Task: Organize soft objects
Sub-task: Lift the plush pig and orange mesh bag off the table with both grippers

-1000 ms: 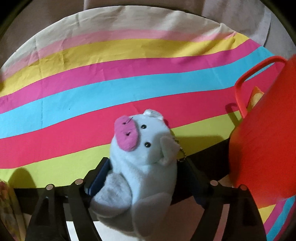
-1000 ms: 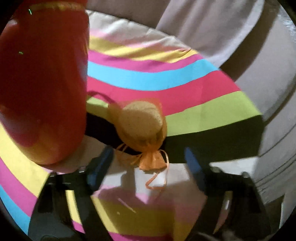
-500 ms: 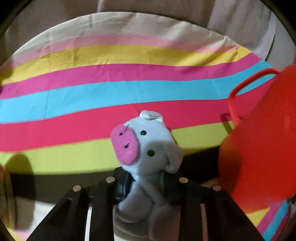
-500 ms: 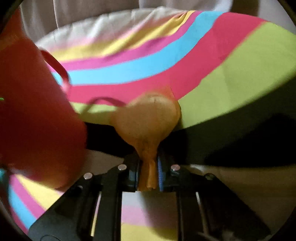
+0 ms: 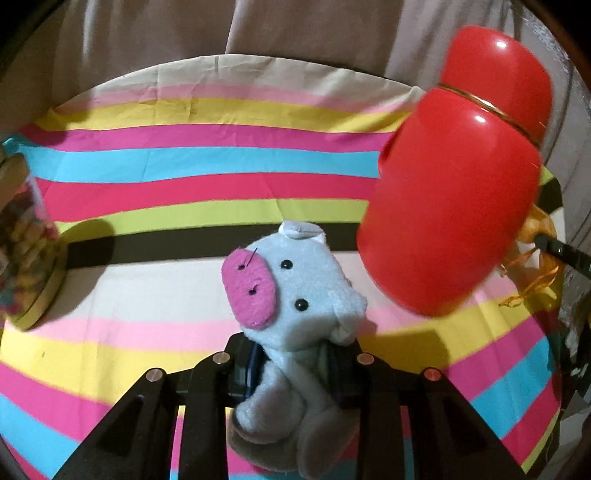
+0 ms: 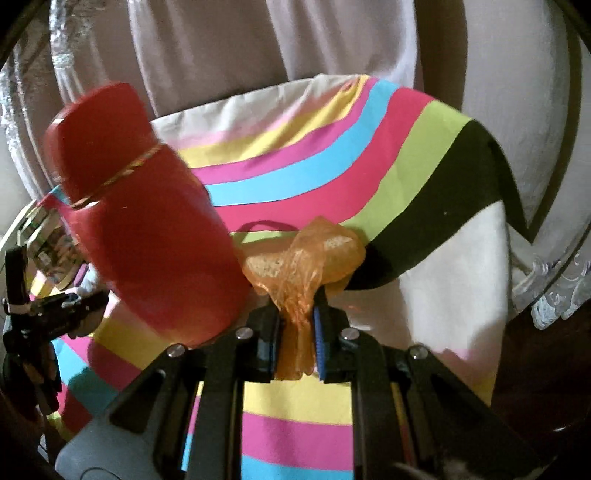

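You held plush pig pinched in left gripper, orange mesh pouch clamped by neck in right gripper, both lifted, likely for sorting.

A tall red canister stands between the two grippers on the striped cloth, blocking the straight way across. At the far left a clear jar of colourful bits stands near the cloth's edge. Between jar and canister the cloth lies open, back to the beige curtain.
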`<action>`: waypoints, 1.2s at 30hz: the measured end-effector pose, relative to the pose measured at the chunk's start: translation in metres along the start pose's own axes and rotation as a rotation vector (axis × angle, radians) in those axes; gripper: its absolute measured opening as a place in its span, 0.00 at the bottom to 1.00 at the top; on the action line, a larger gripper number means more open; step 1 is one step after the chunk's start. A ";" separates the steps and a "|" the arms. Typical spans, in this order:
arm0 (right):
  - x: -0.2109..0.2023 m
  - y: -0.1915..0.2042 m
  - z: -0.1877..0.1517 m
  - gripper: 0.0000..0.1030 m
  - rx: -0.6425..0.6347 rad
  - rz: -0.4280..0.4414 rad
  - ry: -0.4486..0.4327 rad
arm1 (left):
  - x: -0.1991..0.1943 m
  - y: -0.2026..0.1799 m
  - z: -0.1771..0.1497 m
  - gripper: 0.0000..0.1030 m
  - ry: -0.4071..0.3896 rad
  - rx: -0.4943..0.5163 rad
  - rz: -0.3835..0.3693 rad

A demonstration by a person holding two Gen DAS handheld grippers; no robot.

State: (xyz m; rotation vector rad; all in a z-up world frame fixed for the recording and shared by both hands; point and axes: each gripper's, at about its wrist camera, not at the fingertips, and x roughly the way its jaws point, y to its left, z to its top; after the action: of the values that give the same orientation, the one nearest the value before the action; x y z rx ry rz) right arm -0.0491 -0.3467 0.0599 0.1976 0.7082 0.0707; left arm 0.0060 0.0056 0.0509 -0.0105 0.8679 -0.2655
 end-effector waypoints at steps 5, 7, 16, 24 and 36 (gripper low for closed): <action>-0.018 0.009 -0.016 0.17 -0.021 0.018 -0.005 | -0.019 -0.004 -0.021 0.30 0.008 -0.008 0.006; -0.022 0.011 -0.020 0.18 -0.027 0.024 -0.005 | -0.024 -0.004 -0.029 0.30 0.015 -0.012 0.007; -0.050 0.041 -0.044 0.18 -0.073 0.075 -0.016 | -0.054 -0.012 -0.055 0.30 -0.003 -0.011 0.024; -0.070 0.062 -0.056 0.18 -0.110 0.125 -0.033 | -0.083 -0.017 -0.075 0.30 -0.041 -0.010 0.031; -0.109 0.124 -0.075 0.18 -0.218 0.259 -0.058 | -0.151 -0.005 -0.112 0.30 -0.123 -0.041 0.077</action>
State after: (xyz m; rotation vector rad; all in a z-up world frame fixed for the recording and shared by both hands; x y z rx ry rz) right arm -0.1803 -0.2281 0.0995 0.0815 0.6093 0.3867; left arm -0.1722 0.0471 0.0923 -0.0311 0.7499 -0.1734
